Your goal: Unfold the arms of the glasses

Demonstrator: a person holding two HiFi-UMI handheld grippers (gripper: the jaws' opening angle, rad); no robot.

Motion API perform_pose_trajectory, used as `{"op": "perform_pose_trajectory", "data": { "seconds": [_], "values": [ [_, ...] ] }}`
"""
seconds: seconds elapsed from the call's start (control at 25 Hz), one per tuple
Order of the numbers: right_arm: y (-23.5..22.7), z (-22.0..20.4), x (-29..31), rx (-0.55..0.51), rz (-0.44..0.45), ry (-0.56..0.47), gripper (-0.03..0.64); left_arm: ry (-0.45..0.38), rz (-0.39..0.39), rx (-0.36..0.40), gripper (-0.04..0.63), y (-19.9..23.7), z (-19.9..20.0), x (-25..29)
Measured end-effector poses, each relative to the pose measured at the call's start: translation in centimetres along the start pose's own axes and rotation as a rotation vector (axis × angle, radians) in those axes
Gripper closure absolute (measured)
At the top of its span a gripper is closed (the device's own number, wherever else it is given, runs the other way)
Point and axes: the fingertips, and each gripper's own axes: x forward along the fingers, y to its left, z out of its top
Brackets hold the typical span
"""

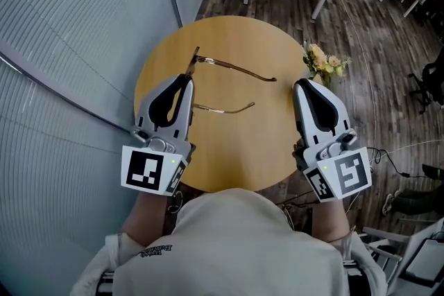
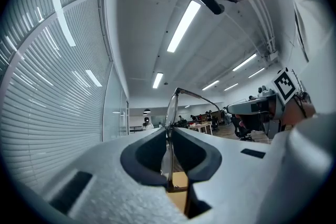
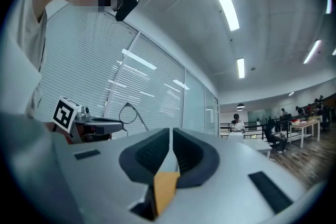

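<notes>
Gold-rimmed glasses [image 1: 232, 68] are pinched by their front in the left gripper [image 1: 187, 80] over the left edge of the round wooden table [image 1: 229, 149], both arms stretched out toward its middle. By the right edge the right gripper [image 1: 300, 85] hovers, jaws together and empty, near some flowers [image 1: 322, 64].

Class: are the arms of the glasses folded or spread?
Spread: both arms stick out from the frame, held in the left gripper, over the table.
</notes>
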Motion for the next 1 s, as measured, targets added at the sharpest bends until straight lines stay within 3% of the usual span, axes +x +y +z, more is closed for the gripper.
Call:
{"op": "perform_pose_trajectory", "data": {
  "seconds": [0.48,1.0],
  "values": [
    [0.7,-4.1,-1.4,-0.006,0.027,0.109,0.576,0.074,0.003,-0.034,0.545,-0.6,-3.2,-1.1],
    [1.1,-4.2,-1.2,-0.025,0.044,0.116,0.575,0.085,0.0,-0.038,0.545,-0.8,-3.9,-0.9]
  ]
}}
